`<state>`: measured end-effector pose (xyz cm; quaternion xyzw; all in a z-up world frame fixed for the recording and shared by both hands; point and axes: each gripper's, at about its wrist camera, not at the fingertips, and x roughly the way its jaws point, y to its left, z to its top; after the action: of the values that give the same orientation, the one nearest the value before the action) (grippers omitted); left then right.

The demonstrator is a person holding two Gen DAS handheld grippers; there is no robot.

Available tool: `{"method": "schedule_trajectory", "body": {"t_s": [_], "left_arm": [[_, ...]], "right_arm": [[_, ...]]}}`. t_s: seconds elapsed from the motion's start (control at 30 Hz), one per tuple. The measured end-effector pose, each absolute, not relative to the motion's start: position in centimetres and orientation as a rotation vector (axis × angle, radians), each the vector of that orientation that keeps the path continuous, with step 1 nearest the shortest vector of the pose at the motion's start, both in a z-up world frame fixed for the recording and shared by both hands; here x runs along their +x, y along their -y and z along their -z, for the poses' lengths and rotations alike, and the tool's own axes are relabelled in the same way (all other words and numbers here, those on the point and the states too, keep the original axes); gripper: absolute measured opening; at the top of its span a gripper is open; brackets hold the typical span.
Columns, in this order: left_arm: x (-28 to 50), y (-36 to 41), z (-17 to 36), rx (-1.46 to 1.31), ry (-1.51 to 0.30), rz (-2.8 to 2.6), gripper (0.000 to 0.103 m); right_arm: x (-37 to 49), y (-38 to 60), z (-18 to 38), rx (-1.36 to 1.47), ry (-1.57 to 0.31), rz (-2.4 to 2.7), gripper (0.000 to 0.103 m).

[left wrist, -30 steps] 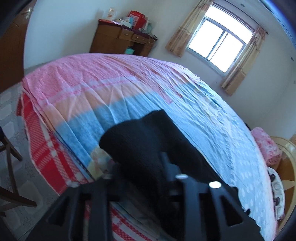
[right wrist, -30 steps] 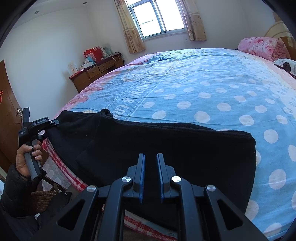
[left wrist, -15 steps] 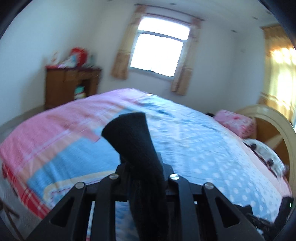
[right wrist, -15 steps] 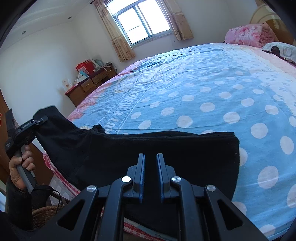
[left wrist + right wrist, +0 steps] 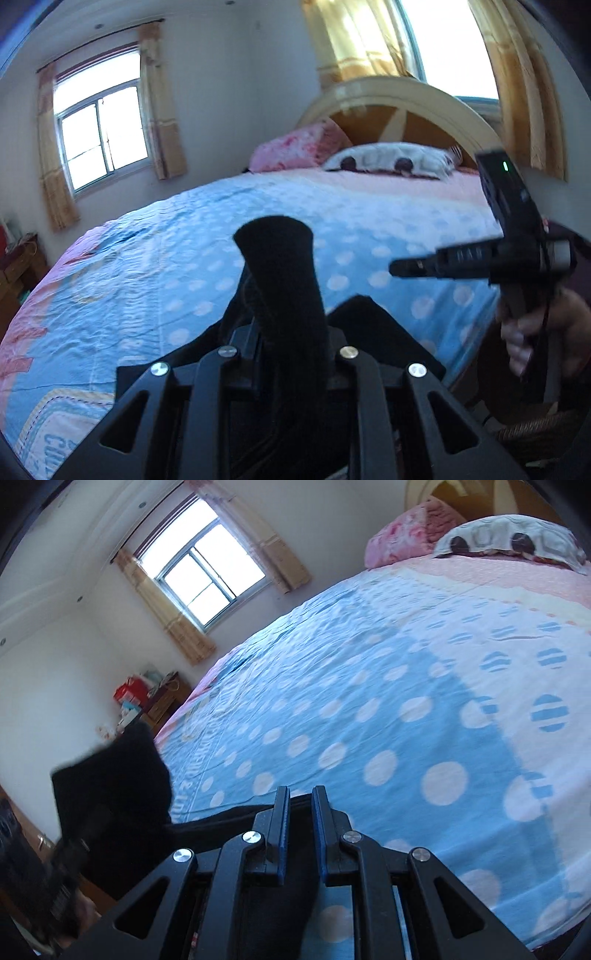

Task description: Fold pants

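Left gripper (image 5: pixel 284 332) fingers clamped on black cloth; right gripper (image 5: pixel 300 834) fingers nearly together, nipping cloth.

Daylight only, from two windows: the side window (image 5: pixel 103 136) is blown out white in both views, and the one behind the headboard (image 5: pixel 454 40) glares through yellow curtains (image 5: pixel 354 40). The bedspread (image 5: pixel 406 709) is evenly bright, without hard shadows. The black pants (image 5: pixel 284 280) read as a flat silhouette, fabric detail probably lost to backlight. Strong fisheye bending and dark vignette at the corners. Left view softer; the right gripper (image 5: pixel 397 266) there is motion-blurred.
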<state>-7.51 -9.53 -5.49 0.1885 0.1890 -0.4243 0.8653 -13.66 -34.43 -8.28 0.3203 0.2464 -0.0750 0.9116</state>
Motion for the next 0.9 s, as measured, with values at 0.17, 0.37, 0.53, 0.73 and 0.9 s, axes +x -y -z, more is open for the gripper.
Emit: {"method": "schedule_trajectory", "body": {"t_s": [0.17,0.37,0.53,0.73,0.9], "left_arm": [[-10.2,13.0,9.3,0.566,-0.374,0.938,0.021],[-12.3,15.4,13.0,0.763,-0.351,0.922,0.025],[-13.5,14.8,12.5,0.825,-0.289,0.905,0.043],[-13.2,10.2,7.2,0.667,-0.282,0.965,0.084],[-9.6,6.3,4.3,0.506,-0.350,0.877,0.085]], "right_arm": [[-14.5,36.1,9.0,0.710,-0.500,0.182,0.013],[-14.5,36.4,9.7,0.733,-0.509,0.177,0.013],[-14.4,36.1,9.4,0.707,-0.509,0.179,0.013],[-14.5,34.1,6.7,0.596,-0.457,0.093,0.013],[-12.8,29.1,5.2,0.462,-0.509,-0.098,0.013]]}}
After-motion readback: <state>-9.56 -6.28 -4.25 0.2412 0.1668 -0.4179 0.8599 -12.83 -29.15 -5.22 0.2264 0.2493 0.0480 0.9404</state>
